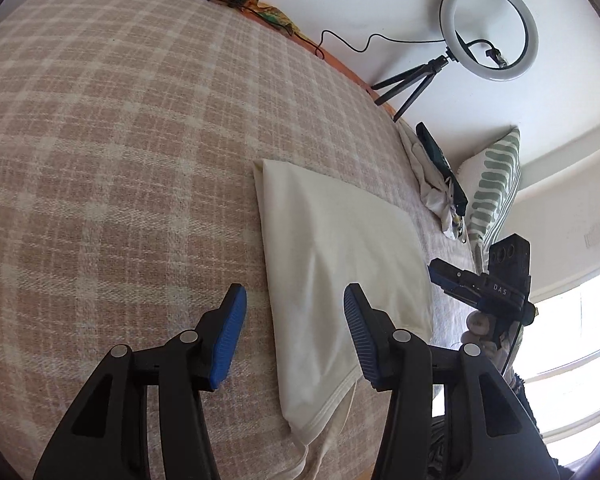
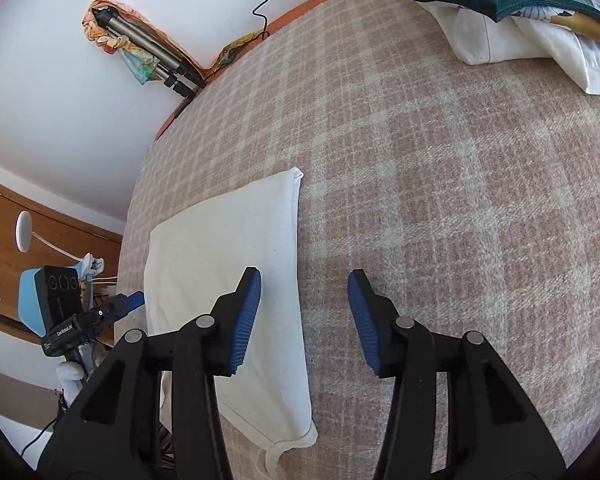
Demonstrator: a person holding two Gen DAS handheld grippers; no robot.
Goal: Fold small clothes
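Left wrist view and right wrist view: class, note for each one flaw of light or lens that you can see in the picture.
Left wrist view: the window is blown out to white, and the plaid blanket bulges from fisheye bending. Right wrist view: the open right tongs cast a soft shadow across the folded cream garment, and dark vignetting rims the frame.

The bed cover [image 1: 120, 140] is a pink-beige and cream plaid. On it lies a plain cream-white garment [image 1: 332, 264]. Both tongs, left [image 1: 295, 334] and right [image 2: 304, 322], are black with ribbed blue pads [image 2: 246, 320]. The pillow [image 1: 494, 188] is white with green stripes.
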